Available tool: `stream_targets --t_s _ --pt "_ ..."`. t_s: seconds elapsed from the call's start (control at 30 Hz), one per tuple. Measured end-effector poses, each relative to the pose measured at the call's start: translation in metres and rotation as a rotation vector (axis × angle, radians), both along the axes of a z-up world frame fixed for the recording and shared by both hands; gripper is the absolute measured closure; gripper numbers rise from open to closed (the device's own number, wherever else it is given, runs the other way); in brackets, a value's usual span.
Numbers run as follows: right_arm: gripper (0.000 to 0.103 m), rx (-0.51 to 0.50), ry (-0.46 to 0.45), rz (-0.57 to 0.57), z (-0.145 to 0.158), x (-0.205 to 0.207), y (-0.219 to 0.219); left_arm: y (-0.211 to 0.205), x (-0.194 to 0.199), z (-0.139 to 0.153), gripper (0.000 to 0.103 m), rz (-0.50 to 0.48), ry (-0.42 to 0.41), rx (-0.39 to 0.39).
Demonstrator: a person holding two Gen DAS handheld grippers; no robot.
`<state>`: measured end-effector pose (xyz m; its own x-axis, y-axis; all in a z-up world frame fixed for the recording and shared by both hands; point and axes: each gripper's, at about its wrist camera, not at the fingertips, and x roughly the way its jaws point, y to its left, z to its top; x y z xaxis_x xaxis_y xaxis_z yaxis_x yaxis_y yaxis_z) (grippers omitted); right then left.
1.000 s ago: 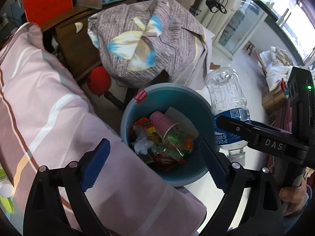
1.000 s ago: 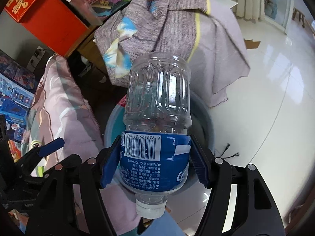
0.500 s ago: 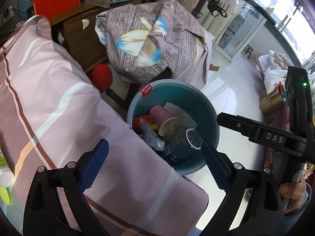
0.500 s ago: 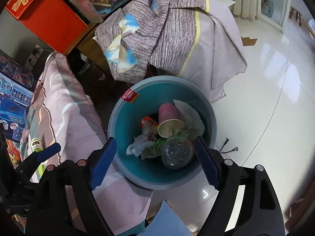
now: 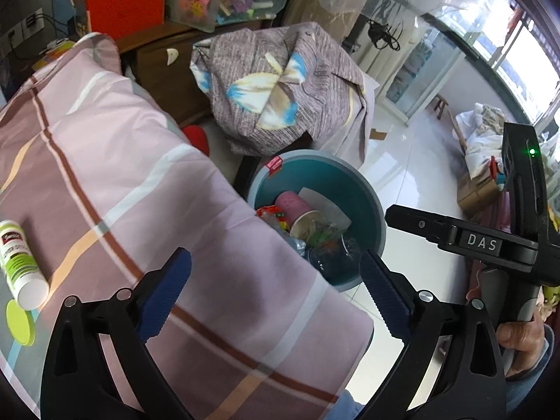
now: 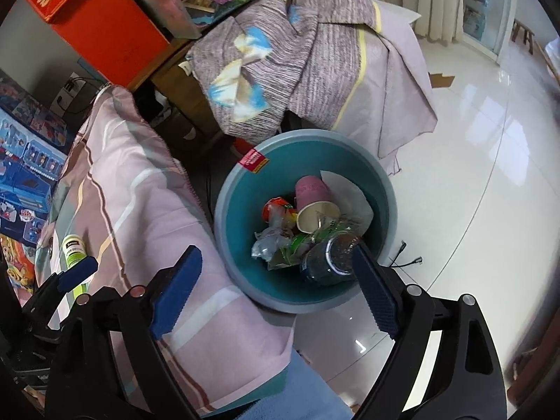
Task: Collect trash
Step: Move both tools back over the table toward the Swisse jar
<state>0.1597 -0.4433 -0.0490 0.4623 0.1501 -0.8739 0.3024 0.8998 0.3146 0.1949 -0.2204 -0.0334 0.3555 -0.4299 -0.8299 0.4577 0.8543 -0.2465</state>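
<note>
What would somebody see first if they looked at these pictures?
Probably the teal trash bin on the shiny white floor, filled with a pink paper cup, colourful wrappers and a clear plastic bottle. Next, the big pink striped quilt on its left, where a white-and-green bottle lies. Both blue-padded grippers, left and right, hang open and empty above.

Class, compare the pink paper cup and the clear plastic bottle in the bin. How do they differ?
The pink paper cup is opaque; the clear plastic bottle is see-through. The cup is shorter and tapered, the bottle bulkier with a blue label. Both lie on their sides in the teal bin.
</note>
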Motion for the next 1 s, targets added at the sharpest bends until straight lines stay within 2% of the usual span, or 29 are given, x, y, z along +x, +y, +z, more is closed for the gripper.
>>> stream_targets --t_s 0.37,0.67,1.0 --pt "0.018 -0.006 0.028 0.065 0.010 -0.004 0.043 0.045 -0.019 0.012 0.005 0.048 -0.021 -0.034" --pt "0.018 -0.033 0.056 0.142 0.014 -0.001 0.090 0.099 -0.032 0.013 0.004 0.125 -0.035 -0.044" --pt "0.018 -0.065 0.072 0.294 0.019 0.019 0.172 0.192 -0.039 -0.009 0.004 0.255 -0.026 0.006"
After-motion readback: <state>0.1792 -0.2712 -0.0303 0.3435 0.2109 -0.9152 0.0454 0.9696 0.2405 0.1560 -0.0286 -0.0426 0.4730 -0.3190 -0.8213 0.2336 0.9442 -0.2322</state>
